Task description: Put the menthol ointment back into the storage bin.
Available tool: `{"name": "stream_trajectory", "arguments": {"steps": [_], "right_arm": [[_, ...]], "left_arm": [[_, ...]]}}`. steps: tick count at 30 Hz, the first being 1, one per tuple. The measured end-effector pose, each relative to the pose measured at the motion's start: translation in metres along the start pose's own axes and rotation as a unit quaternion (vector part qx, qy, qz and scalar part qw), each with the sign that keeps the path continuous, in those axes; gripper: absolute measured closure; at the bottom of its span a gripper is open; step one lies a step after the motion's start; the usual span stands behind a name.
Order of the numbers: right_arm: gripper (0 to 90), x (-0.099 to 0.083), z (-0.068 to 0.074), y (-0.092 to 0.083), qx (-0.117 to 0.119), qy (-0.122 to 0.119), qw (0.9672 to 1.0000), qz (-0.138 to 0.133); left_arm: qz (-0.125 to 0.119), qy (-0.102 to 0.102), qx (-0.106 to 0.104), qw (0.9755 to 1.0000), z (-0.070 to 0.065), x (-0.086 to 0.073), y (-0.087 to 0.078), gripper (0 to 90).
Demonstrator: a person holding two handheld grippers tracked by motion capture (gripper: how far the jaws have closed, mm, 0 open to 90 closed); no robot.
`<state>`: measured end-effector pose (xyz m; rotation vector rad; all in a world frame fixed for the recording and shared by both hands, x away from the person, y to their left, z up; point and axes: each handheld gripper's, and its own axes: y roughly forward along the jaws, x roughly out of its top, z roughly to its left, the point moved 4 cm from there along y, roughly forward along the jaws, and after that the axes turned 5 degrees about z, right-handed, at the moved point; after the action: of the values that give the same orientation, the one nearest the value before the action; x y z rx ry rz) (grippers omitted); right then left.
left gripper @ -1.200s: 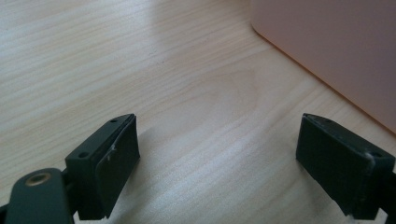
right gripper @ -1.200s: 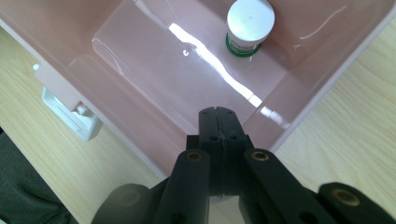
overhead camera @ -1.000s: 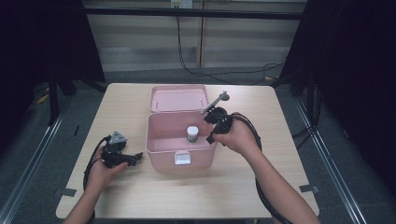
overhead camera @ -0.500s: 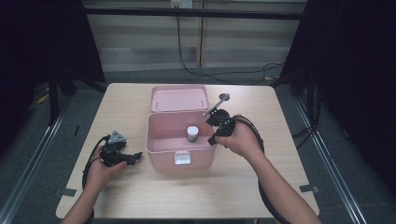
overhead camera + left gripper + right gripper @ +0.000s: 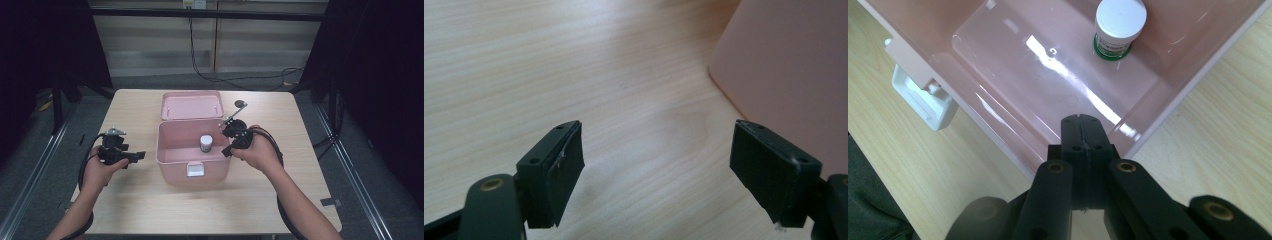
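A small white-capped jar point(image 5: 206, 143) stands inside the open pink box point(image 5: 172, 150), near its right wall, with bare box floor to its left. The right gripper point(image 5: 231, 141) hangs over the box's right rim, jaws pressed together on nothing. Left of the box, over open surface point(image 5: 150, 210), the left gripper point(image 5: 131, 158) has lifted since a second ago, its wide, empty jaws just closing slightly.

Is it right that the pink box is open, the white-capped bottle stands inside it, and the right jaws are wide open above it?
Not quite: the right gripper has its jaws shut, as the right gripper view shows. The pink box is open, with the bottle standing inside.
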<state>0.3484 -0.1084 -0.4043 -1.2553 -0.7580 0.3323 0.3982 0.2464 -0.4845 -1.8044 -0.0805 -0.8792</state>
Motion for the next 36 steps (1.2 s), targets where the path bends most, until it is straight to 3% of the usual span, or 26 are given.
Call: {"name": "stream_trajectory", "arguments": {"steps": [7, 12, 17, 24, 36], "right_arm": [[90.0, -0.001, 0.001, 0.003, -0.004, -0.005, 1.0, -0.001], [90.0, 0.002, 0.003, -0.004, 0.007, 0.002, 0.9998, -0.019], [90.0, 0.007, 0.016, -0.014, 0.021, -0.013, 0.999, -0.038], [90.0, 0.016, 0.036, -0.013, 0.028, -0.031, 0.9984, -0.037], [90.0, 0.015, 0.04, -0.008, 0.038, -0.03, 0.9981, -0.037]], "left_arm": [[0.021, -0.017, -0.002, 0.9996, 0.001, 0.018, -0.01, 22.8], [0.025, -0.014, 0.0, 0.9996, -0.001, 0.025, -0.01, 23.1], [0.032, -0.013, 0.002, 0.9994, -0.003, 0.028, -0.008, 23.1], [0.031, -0.007, 0.001, 0.9995, -0.01, 0.036, -0.009, 23.1], [0.03, 0.003, 0.005, 0.9995, -0.016, 0.046, -0.013, 23.2]]}}
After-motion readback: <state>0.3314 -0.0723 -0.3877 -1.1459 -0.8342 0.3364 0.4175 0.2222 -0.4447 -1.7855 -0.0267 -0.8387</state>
